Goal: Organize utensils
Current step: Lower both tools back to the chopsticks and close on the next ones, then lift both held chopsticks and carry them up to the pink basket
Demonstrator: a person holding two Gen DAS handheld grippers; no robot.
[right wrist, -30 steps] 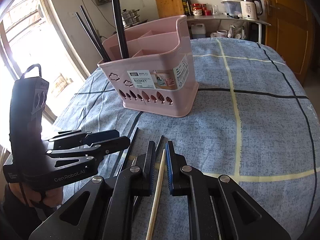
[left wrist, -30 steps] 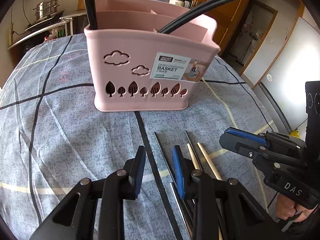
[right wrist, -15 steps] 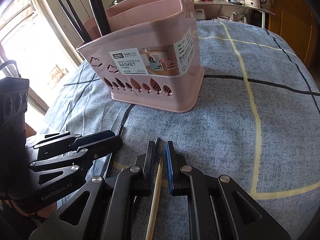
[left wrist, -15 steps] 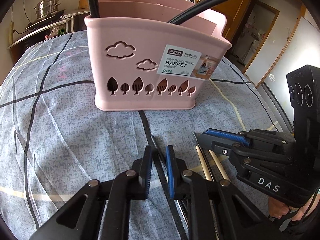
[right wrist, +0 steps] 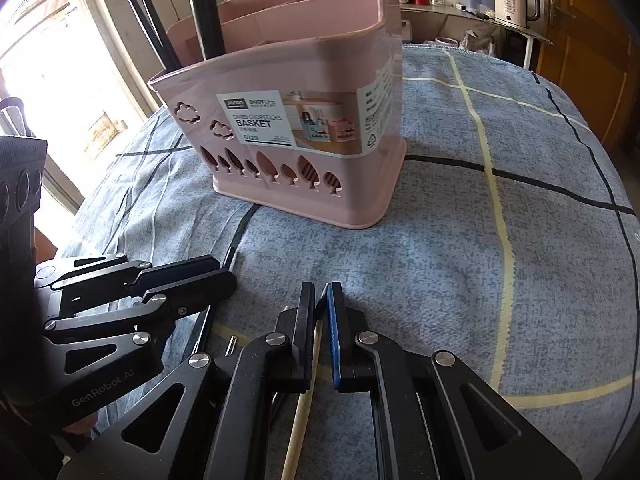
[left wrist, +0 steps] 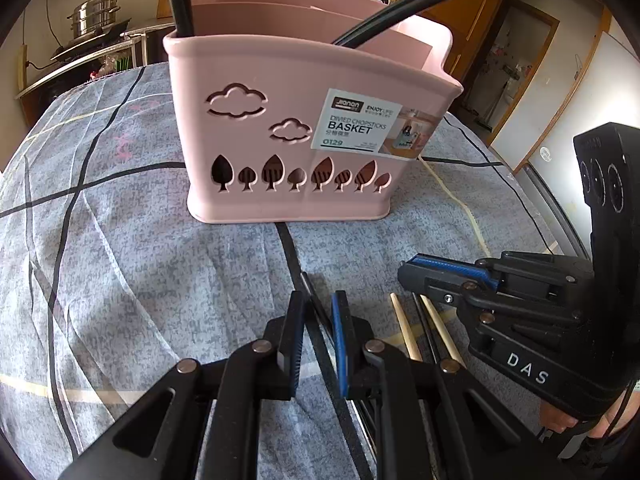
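A blue-grey checked cloth (right wrist: 460,272) covered the table under my two grippers. On it, straight ahead of both, stood the pink divided basket (left wrist: 304,120), with black chopsticks (left wrist: 180,0) leaning out of its compartments. Nothing lay between the basket and my tools. Behind it I saw a steel pot (left wrist: 94,16) on a side shelf and a white kettle (right wrist: 514,0) on a counter. My right gripper (right wrist: 320,304) was closing, a pale wooden chopstick (right wrist: 304,396) running between its jaws. My left gripper (left wrist: 318,308) had its jaws nearly together around a dark chopstick (left wrist: 316,304) lying on the cloth; I could not tell whether the pads pressed it. A second wooden chopstick (left wrist: 404,328) lay just beside.
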